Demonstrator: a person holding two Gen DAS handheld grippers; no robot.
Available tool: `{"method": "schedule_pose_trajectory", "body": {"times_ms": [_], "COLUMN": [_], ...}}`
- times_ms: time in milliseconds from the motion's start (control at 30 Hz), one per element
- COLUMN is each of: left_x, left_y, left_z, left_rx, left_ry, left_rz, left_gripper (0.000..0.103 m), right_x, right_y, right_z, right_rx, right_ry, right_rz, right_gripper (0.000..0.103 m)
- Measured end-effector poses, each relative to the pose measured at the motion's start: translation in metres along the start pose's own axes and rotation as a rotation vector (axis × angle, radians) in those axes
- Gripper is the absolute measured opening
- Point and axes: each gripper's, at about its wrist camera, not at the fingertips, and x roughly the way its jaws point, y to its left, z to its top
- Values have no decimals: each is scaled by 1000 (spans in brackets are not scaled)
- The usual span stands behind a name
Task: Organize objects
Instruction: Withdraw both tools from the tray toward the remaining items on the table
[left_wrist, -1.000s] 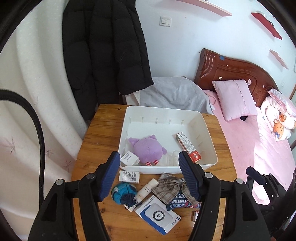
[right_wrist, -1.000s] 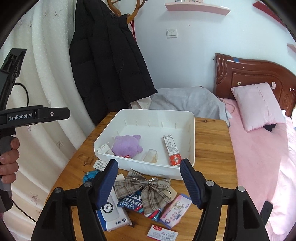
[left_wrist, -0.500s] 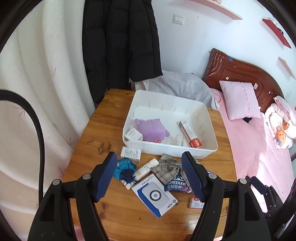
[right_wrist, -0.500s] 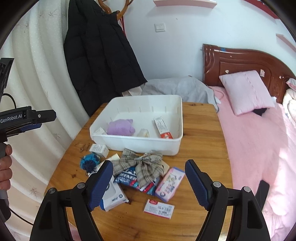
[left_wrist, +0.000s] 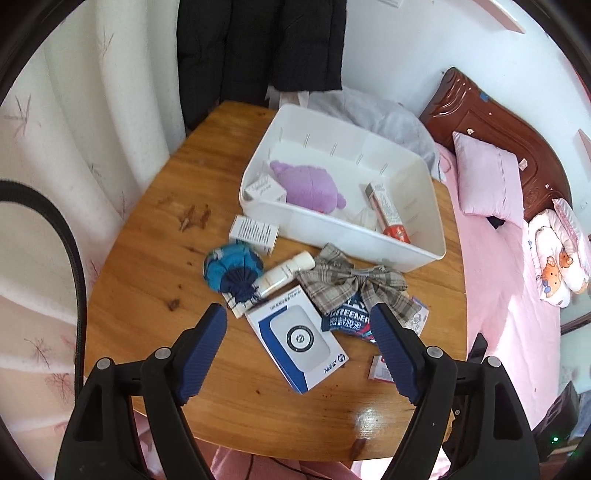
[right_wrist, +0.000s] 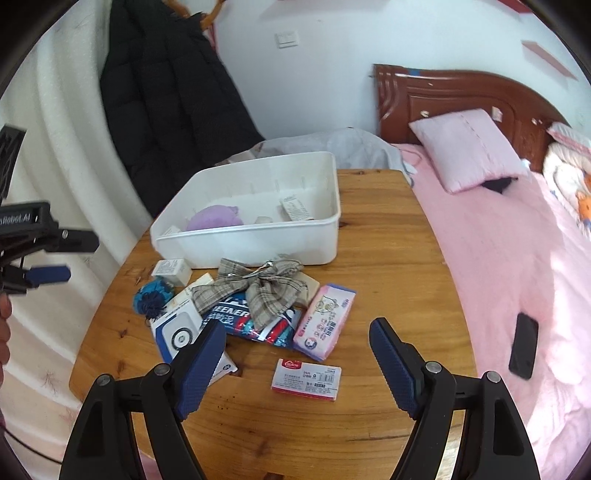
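Several loose items, among them a plaid fabric bow (right_wrist: 258, 291) and a white-and-blue flat box (left_wrist: 299, 338), lie beside the white plastic bin (right_wrist: 258, 240) mid-table on the round wooden table (right_wrist: 388, 295). Left gripper (left_wrist: 299, 336) and right gripper (right_wrist: 297, 349) hover spread, empty.

Both wrist views look down over the desk (left_wrist: 147, 236) (right_wrist: 388, 266) from its near edge, sharing the white bin (left_wrist: 424, 254) (right_wrist: 258, 243).

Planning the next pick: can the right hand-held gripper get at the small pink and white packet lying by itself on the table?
Probably yes. The right hand-held gripper is open and empty, the small pink and white packet lies flat just ahead between its fingers, apart from the pile, nothing over it.
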Motion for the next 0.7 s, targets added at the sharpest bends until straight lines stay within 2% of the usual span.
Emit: {"method": "schedule_pose_trajectory", "body": {"times_ms": [133,400,700], "left_x": [19,62,97], "left_y": [6,15,11], "left_z": [-5,-15,-28], "left_rx": [-45,-146,-121], "left_ry": [88,252,363], "left_rz": [-24,-49,-58], "left_gripper": [86,90,91], "right_x": [14,33,56], "right_y": [-6,-1,7], "right_z": [-7,-19,-35], "right_rx": [39,-10,-62], "right_ry": [43,99,171], "right_rz": [-24,-38,-39], "right_gripper": [81,82,82]}}
